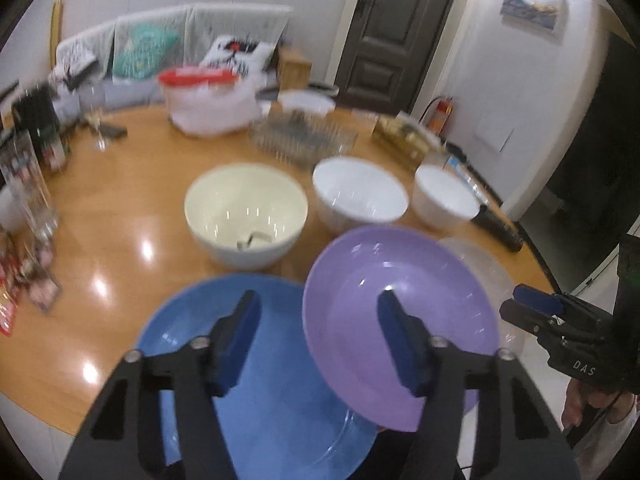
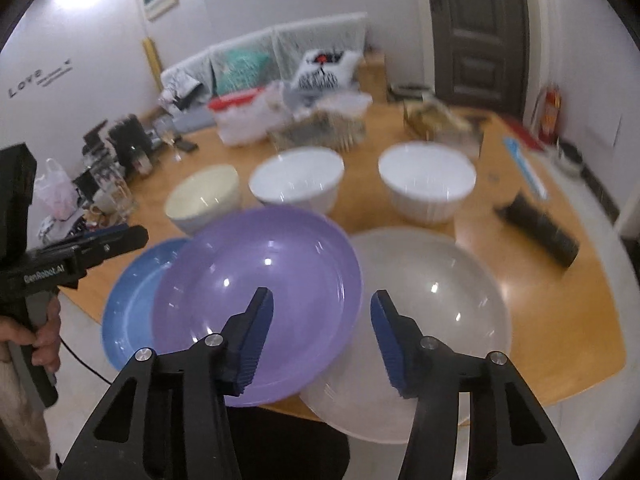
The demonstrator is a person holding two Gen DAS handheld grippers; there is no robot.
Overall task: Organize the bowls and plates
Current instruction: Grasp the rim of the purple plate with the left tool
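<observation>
A purple plate [image 1: 400,320] [image 2: 260,300] lies tilted, overlapping a blue plate [image 1: 256,380] [image 2: 128,312] on its left and a clear plate [image 2: 432,320] [image 1: 480,264] on its right, at the table's near edge. Behind stand a cream bowl [image 1: 246,212] [image 2: 204,200] and two white bowls [image 1: 360,196] [image 2: 298,180], [image 1: 444,200] [image 2: 426,184]. My left gripper [image 1: 316,312] is open above the seam between the blue and purple plates. My right gripper [image 2: 322,312] is open over the purple plate's right rim. Neither holds anything.
A wire dish rack [image 1: 300,136] [image 2: 320,128] stands behind the bowls on the round wooden table [image 1: 120,220]. A red-lidded container [image 1: 200,96], a glass [image 1: 96,120], bottles at the left [image 1: 36,132] and a black cylinder [image 2: 536,232] at the right also stand there.
</observation>
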